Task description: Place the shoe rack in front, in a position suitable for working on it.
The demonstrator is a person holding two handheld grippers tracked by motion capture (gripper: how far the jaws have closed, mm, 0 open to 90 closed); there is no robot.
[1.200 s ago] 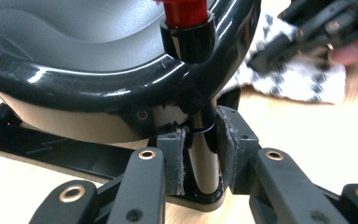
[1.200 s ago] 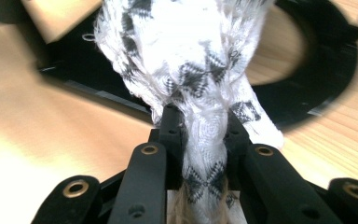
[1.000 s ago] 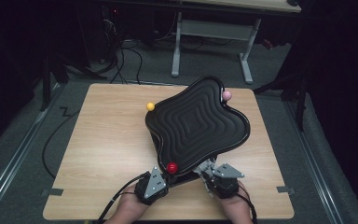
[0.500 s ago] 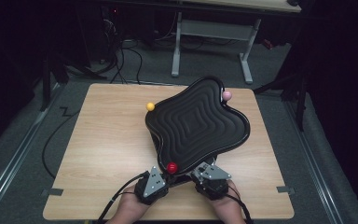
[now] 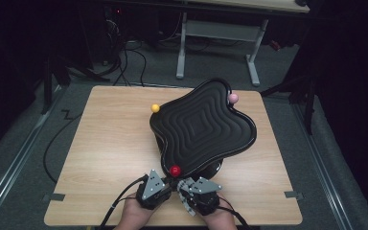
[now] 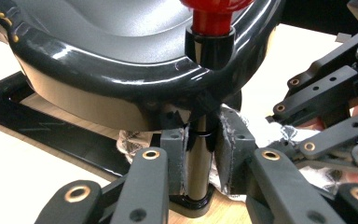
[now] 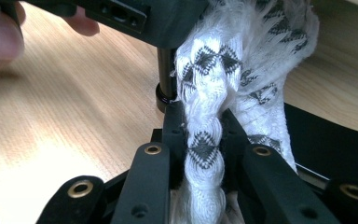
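A black wavy tray (image 5: 201, 124) stands on thin posts topped with coloured balls. My left gripper (image 5: 168, 181) is shut on the black post (image 6: 199, 163) under the red ball (image 5: 175, 170). Its pads press the post from both sides, low near its foot, and its jaws have just closed a little further. My right gripper (image 5: 182, 185) sits right beside it, shut on a white cloth with a black pattern (image 7: 209, 70). Those jaws have just been closing with the cloth bunched between them (image 7: 203, 140). The cloth lies against the same post (image 7: 165, 74).
A yellow ball (image 5: 155, 108) and a pink ball (image 5: 233, 98) top the tray's far posts. The tray's flat black base (image 6: 51, 126) lies on the wooden table (image 5: 110, 143). Cables trail over the near edge. A desk frame (image 5: 215, 33) stands on the floor beyond.
My right gripper has moved left, up against the left gripper and the red-ball post. The left gripper and the tray have stayed in place.
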